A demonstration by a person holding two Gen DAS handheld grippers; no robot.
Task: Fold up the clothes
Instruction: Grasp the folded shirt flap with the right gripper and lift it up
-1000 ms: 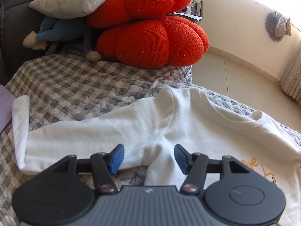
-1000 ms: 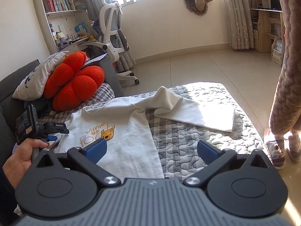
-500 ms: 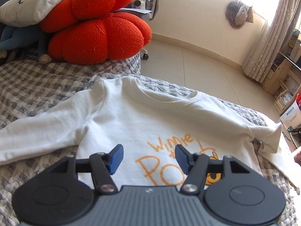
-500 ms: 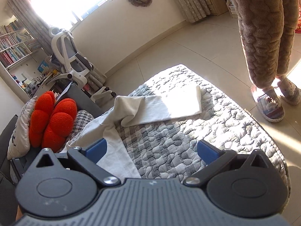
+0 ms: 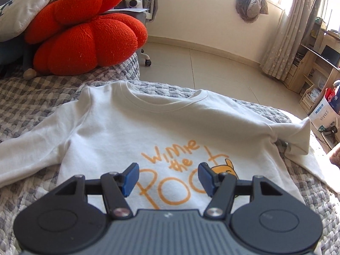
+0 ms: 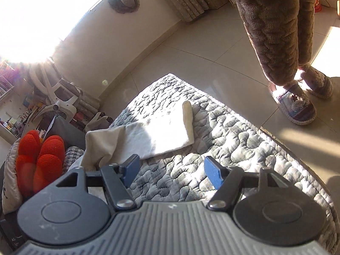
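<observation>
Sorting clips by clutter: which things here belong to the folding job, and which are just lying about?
Job: sweatshirt, its sleeve, left gripper, right gripper, both open and empty.

Lying about: red cushion, white pillow, office chair, quilt underneath, slippers.

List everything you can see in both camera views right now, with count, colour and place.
sweatshirt: one, white with orange print, flat on quilt
sleeve: one, white, stretched out on quilt
quilt: one, grey checked, under sweatshirt
cushion: one, red, behind sweatshirt
pillow: one, pale, on cushion
office chair: one, white, by wall
slippers: two, striped, on floor
left gripper: one, black, jaws open above print
right gripper: one, black, jaws open above quilt
</observation>
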